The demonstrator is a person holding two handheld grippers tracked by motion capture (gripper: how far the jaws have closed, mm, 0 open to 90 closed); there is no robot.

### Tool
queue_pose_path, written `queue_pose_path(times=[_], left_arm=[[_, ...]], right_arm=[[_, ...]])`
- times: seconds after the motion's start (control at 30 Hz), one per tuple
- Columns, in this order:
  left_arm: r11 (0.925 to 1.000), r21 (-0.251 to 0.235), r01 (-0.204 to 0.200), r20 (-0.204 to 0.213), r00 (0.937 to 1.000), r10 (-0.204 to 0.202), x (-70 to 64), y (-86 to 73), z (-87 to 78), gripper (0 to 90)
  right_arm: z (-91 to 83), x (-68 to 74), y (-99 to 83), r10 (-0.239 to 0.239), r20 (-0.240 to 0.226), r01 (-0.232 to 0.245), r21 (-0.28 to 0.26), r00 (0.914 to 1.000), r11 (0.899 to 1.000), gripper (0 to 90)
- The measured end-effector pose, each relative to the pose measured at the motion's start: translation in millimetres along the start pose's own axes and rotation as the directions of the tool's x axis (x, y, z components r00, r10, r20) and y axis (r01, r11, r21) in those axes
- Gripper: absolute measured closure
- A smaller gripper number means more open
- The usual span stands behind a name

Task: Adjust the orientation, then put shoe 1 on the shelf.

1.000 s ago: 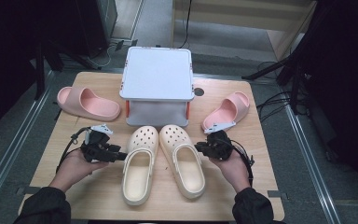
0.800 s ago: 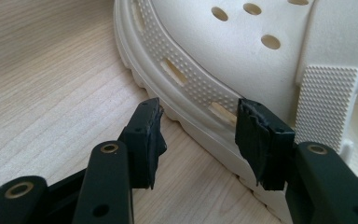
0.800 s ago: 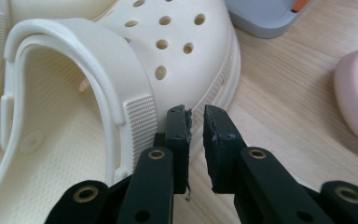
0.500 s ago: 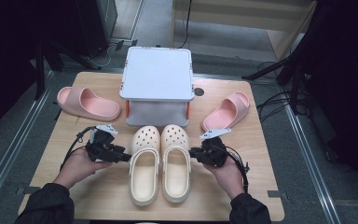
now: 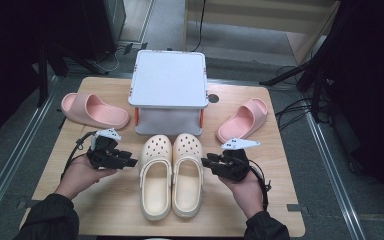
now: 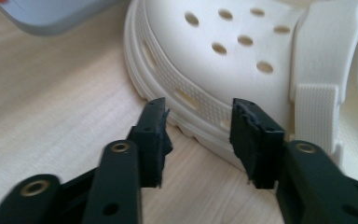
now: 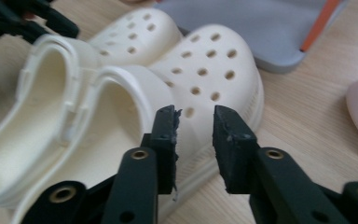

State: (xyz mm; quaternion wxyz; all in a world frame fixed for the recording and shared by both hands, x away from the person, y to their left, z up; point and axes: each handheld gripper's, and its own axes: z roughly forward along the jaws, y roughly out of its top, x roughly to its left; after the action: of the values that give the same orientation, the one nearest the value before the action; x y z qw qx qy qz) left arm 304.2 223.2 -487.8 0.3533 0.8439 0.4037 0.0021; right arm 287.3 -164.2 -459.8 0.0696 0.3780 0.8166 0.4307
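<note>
Two cream clogs lie side by side mid-table, toes toward the box: the left clog (image 5: pixel 155 180) (image 6: pixel 242 60) and the right clog (image 5: pixel 187 172) (image 7: pixel 200 70). My left gripper (image 5: pixel 132 162) (image 6: pixel 198 116) is open at the left clog's outer side, one jaw over the table and the other against the sole edge. On the other side, my right gripper (image 5: pixel 205 161) (image 7: pixel 193 121) is open with a narrow gap, close to the right clog's outer side. Neither holds anything.
A white-lidded grey box (image 5: pixel 169 90) stands behind the clogs. One pink slide (image 5: pixel 95 110) lies at the back left, another pink slide (image 5: pixel 243 119) at the right. Bare wooden table (image 5: pixel 110 210) shows beside and in front of the clogs.
The clogs, splayed apart at the heels a second ago, now lie parallel and touching. Both grippers moved inward with them and now rest at their outer sides.
</note>
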Motion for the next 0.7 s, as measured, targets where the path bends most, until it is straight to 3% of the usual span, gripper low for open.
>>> queue_pose_path(times=[0.2,0.5,0.7], left_arm=[[0.9988,-0.045,0.019,0.007,0.9998,-0.018,11.1,13.8,-6.2,70.7],[0.9944,-0.105,0.011,0.020,0.9998,-0.009,15.4,49.1,-23.0,74.4],[0.9935,-0.114,0.000,0.002,1.0000,0.000,23.2,68.7,-36.0,78.1]], right_arm=[[-6.2,22.0,2.1,-0.007,-0.026,0.007,-0.005,0.9996,1.000,61.9],[-2.6,45.3,-0.7,-0.003,-0.076,0.005,0.021,0.9971,1.000,60.1],[2.8,56.3,-0.4,-0.045,-0.090,0.047,0.021,0.9949,0.999,59.7]])
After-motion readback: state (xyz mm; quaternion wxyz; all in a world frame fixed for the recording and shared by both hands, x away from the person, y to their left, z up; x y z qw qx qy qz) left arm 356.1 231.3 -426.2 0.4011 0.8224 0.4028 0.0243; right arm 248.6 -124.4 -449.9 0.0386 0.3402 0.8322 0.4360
